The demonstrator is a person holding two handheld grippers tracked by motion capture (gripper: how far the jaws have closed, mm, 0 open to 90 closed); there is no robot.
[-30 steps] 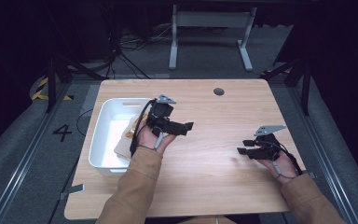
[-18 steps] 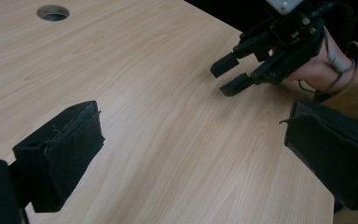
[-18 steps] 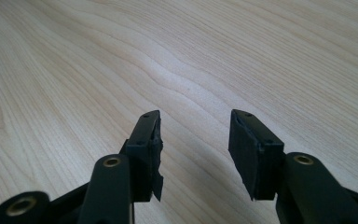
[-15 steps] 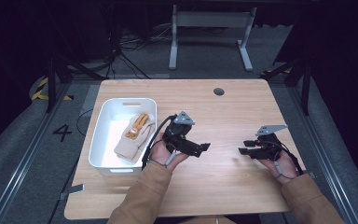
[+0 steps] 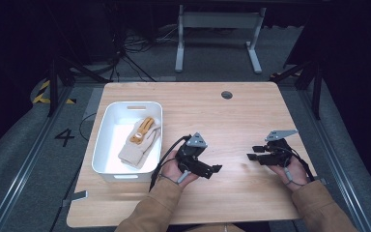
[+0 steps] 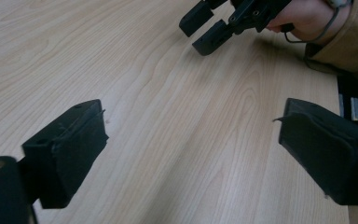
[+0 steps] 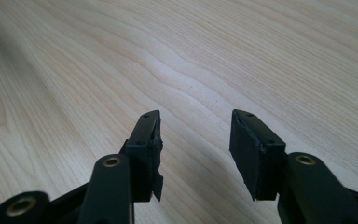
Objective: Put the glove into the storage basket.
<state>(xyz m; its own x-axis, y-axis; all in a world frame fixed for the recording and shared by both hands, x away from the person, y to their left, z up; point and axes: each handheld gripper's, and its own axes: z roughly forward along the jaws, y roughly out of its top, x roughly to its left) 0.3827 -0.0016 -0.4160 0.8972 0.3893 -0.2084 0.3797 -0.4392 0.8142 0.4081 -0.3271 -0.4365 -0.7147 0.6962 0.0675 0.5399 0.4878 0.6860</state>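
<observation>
The left gripper (image 5: 211,168) is seen low over the wooden table (image 5: 232,121), near its front edge and left of centre, its jaws spread wide with bare wood between them. In the left gripper view (image 6: 191,154) the same wide gap is confirmed, and the right gripper (image 6: 204,29) is caught ahead, pointing back toward it. The right gripper (image 5: 254,153) is held near the table's right edge, jaws parted more narrowly and nothing between them, as its own view (image 7: 196,144) shows. A white bin (image 5: 107,145) is found at the table's left edge, just beside the left hand (image 5: 176,169). Inside it a beige glove (image 5: 137,145) with orange marking is lying, well apart from both tools. Its long axis is run from the bin's front toward the far edge, tilted slightly rightward, with the orange end farthest away.
</observation>
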